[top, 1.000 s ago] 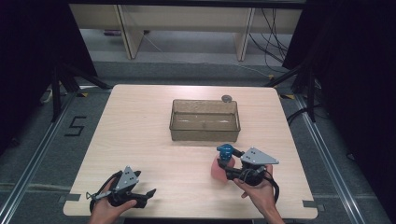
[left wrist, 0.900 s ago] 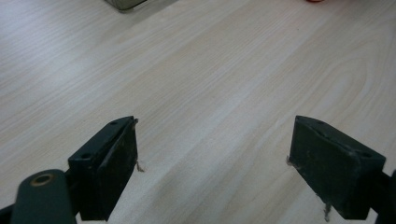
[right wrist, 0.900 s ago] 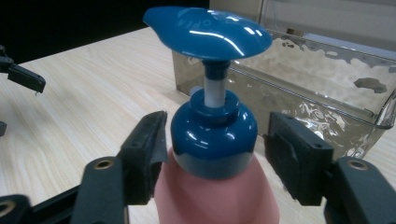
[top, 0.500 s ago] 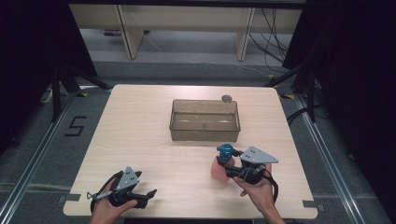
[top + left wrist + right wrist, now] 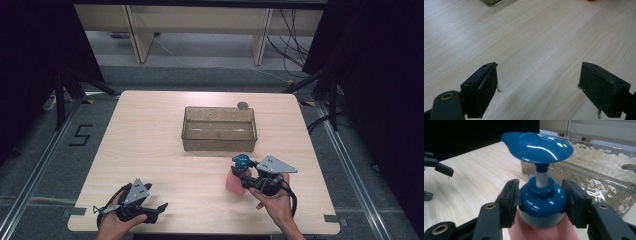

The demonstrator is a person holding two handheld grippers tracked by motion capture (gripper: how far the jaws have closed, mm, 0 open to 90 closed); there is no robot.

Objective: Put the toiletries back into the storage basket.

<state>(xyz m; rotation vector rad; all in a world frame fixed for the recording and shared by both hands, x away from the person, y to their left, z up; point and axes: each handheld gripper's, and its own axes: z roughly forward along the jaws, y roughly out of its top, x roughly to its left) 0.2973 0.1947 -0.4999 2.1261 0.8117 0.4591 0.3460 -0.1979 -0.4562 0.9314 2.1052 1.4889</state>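
A pink pump bottle [image 5: 235, 181] with a blue pump head [image 5: 537, 143] stands upright on the table's front right. My right gripper [image 5: 246, 176] is shut on it. In the right gripper view its jaws [image 5: 541, 195] press both sides of the blue collar [image 5: 541, 200] under the pump. My left gripper [image 5: 159, 209] rests low over the table's front left, held by a hand. It is open, with bare wood between its fingertips [image 5: 537, 75]. Its black tips [image 5: 442, 168] also show at the far left of the right gripper view.
A clear rectangular bin [image 5: 219, 129] sits mid-table, just beyond the bottle, and its wall [image 5: 599, 170] is close behind the pump. A small round grey object [image 5: 243, 105] lies behind the bin's far right corner. The light wooden table [image 5: 150, 145] has dark floor around it.
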